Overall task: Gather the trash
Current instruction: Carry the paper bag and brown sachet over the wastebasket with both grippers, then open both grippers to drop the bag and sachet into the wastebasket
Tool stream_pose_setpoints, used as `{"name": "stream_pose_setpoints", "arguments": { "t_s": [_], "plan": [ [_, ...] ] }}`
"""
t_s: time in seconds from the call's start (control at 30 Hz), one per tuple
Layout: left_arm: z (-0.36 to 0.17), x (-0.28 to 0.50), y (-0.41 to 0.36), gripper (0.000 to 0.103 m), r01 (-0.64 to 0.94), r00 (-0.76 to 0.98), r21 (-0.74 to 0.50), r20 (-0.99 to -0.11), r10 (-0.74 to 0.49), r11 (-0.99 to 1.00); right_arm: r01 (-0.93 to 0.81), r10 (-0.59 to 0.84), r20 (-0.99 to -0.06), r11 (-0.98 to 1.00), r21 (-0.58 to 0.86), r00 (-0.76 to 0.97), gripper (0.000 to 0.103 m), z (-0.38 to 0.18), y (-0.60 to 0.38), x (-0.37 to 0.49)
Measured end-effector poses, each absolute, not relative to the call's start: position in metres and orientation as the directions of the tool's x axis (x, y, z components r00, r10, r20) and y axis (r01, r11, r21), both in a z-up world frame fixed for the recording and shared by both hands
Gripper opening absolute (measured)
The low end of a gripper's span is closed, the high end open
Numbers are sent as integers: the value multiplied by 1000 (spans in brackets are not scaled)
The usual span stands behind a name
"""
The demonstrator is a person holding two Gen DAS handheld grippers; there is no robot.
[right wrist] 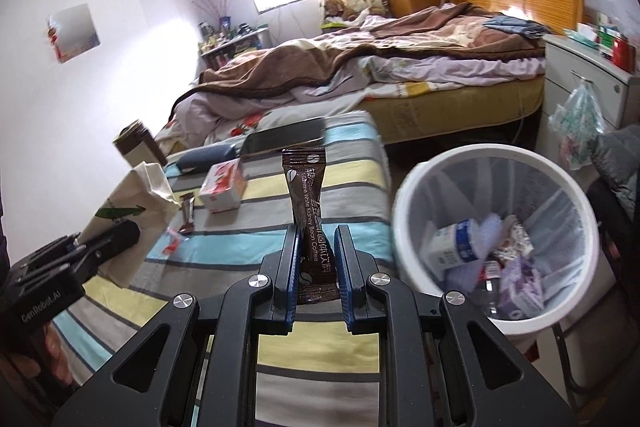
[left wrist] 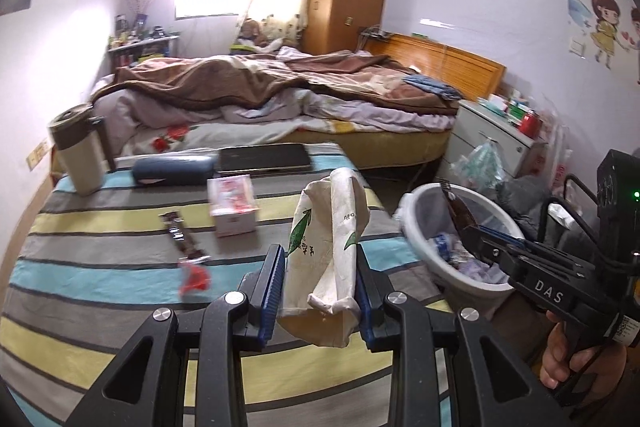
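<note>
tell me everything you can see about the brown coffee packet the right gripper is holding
The coffee packet is a slim, glossy dark-brown stick sachet with white print reading "White Kidney Bean Coffee", plus other characters and small bean logos. Its top end has a crimped seal and flares slightly. It stands nearly upright, with its lower part pinched between the blue pads of the right gripper, above the striped cloth, left of the white bin. Nothing else touches it.

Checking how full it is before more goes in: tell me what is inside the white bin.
The white bin holds a white-and-blue carton, a clear plastic bottle and crumpled purple and white wrappers. Whatever lies under that heap is hidden.
</note>
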State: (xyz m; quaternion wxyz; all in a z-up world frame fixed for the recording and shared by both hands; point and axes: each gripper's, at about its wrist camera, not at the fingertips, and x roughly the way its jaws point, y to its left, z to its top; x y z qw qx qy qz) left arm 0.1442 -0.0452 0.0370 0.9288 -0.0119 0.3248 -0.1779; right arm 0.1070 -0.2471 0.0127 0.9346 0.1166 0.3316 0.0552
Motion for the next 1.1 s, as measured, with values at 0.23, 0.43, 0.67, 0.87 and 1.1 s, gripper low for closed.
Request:
{"name": "stream_pose_setpoints", "arguments": {
  "t_s": [0.23, 0.43, 0.67, 0.87, 1.1],
  "plan": [
    [36, 150, -97, 33, 397, 695, -128, -605, -388, 909, 31, 125, -605, 970, 242, 787, 20, 15, -278, 97],
    [34, 154, -134, 33, 455, 667, -126, -608, -431, 881, 91, 73, -610, 968, 233, 789, 20, 14, -308, 92],
    [29, 164, -170, 33, 491, 633, -134, -624, -458, 861, 154, 19, -622, 962, 225, 783, 20, 12, -335, 89],
    [19, 174, -198, 33, 525, 592, -149, -644, -485, 838, 195, -18, -641, 959, 206, 767, 20, 6, -354, 91],
    [0, 182, -230, 33, 556, 549, -148, -673, -495, 818, 221, -50, -682, 961, 166, 730, 20, -7, -368, 96]
  ]
}}
